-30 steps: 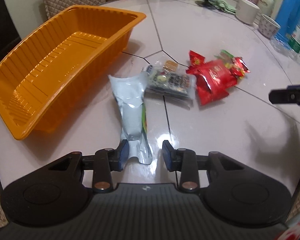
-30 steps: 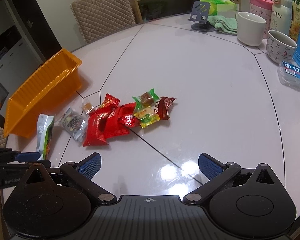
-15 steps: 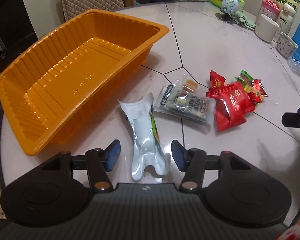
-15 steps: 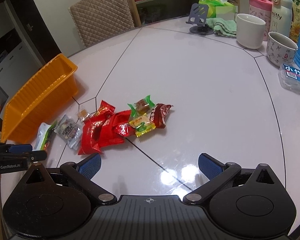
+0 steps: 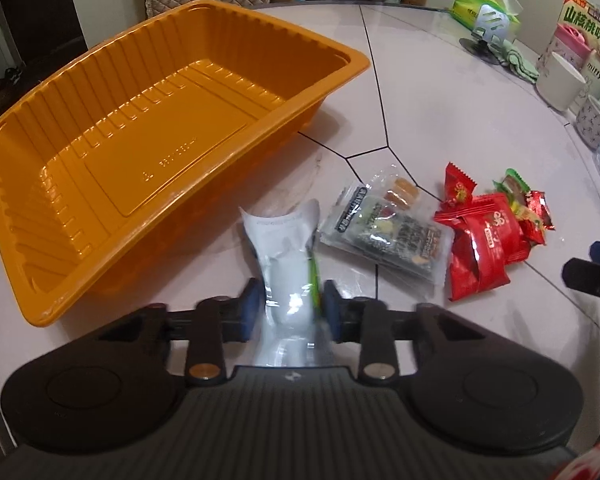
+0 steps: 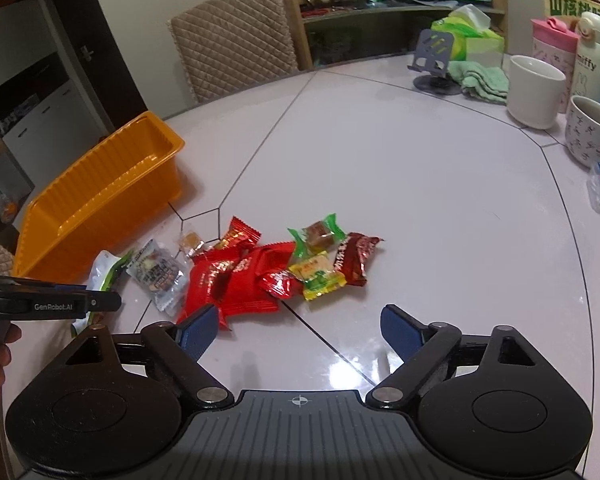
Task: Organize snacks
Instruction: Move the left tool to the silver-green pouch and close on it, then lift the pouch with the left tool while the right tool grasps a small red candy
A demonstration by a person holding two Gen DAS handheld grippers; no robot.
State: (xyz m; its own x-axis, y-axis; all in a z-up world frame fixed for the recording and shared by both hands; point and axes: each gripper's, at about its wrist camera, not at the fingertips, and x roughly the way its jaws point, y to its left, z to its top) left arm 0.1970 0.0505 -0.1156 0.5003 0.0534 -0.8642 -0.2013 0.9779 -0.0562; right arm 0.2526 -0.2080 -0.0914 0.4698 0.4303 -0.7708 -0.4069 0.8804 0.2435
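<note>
White glossy table (image 6: 420, 184) with thin dark seams, in a kitchen-like room with a quilted chair (image 6: 236, 40) and a wooden shelf (image 6: 380, 32) beyond the far edge

Ahead and left of the left gripper (image 5: 287, 304): orange tray (image 5: 148, 136), nothing inside. Pinched between its 2 blue pads, narrowed onto it: silver pouch (image 5: 286, 256) with a green edge, far end flaring out ahead of the pads. Just right of that pouch: clear mixed-snack packet (image 5: 388, 232), flat on the table. Further right: red packets (image 5: 484, 240) heaped with small green and yellow candies

Right gripper (image 6: 300, 328) spread wide, gripping nothing, low above bare table. Just ahead of its left pad: the red packets (image 6: 236, 280). Ahead, near centre: yellow candy (image 6: 318, 276) and dark red bar (image 6: 354, 258). Far right: 2 mugs (image 6: 536, 88)
</note>
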